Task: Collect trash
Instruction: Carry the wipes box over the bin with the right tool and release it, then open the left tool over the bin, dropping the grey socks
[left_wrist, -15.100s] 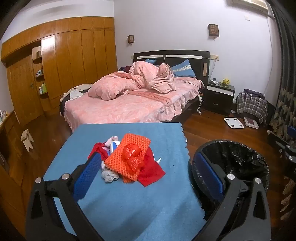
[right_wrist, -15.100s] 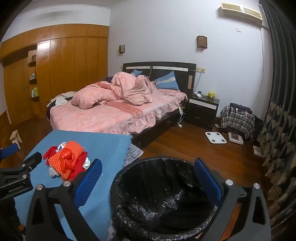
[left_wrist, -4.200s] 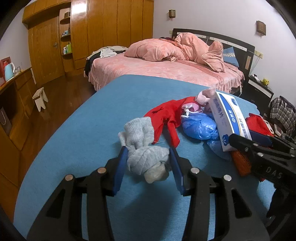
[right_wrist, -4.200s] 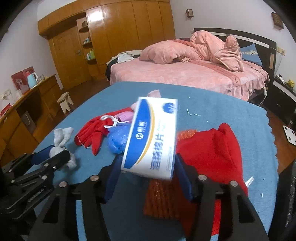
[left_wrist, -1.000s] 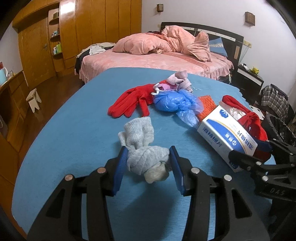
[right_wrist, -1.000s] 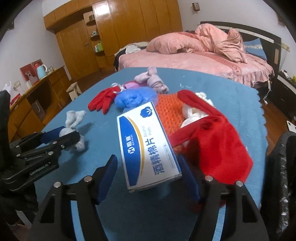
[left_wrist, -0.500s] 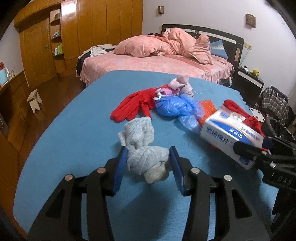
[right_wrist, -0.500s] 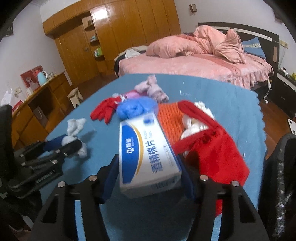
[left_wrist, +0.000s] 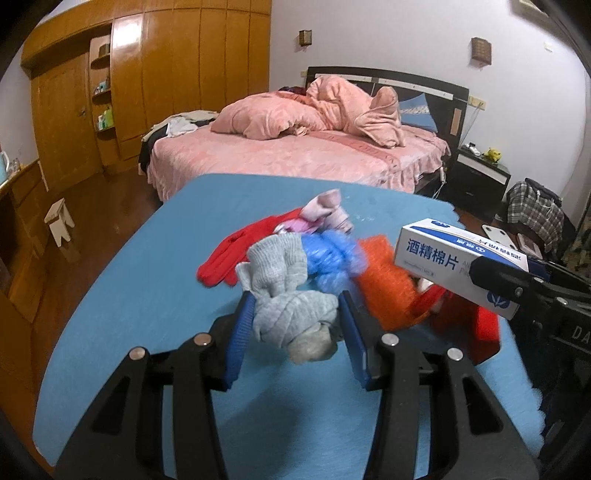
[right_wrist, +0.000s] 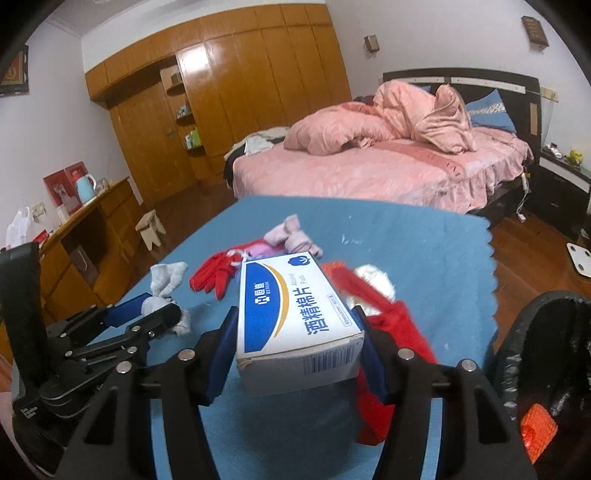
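Note:
My left gripper is shut on a knotted grey sock and holds it above the blue table. My right gripper is shut on a white and blue box of alcohol pads, lifted off the table; the same box shows at the right of the left wrist view. Left on the table lie red gloves, a blue plastic bag, an orange net, a pink sock and a red cloth. The black-lined bin stands right of the table.
An orange piece lies inside the bin. Behind the table stands a bed with pink bedding, with wooden wardrobes at the back left. A small stool and a desk are to the left, a scale on the floor at right.
Both grippers have risen with their loads. The box went from resting tilted on the table to being clamped and lifted. The sock stays gripped as before.

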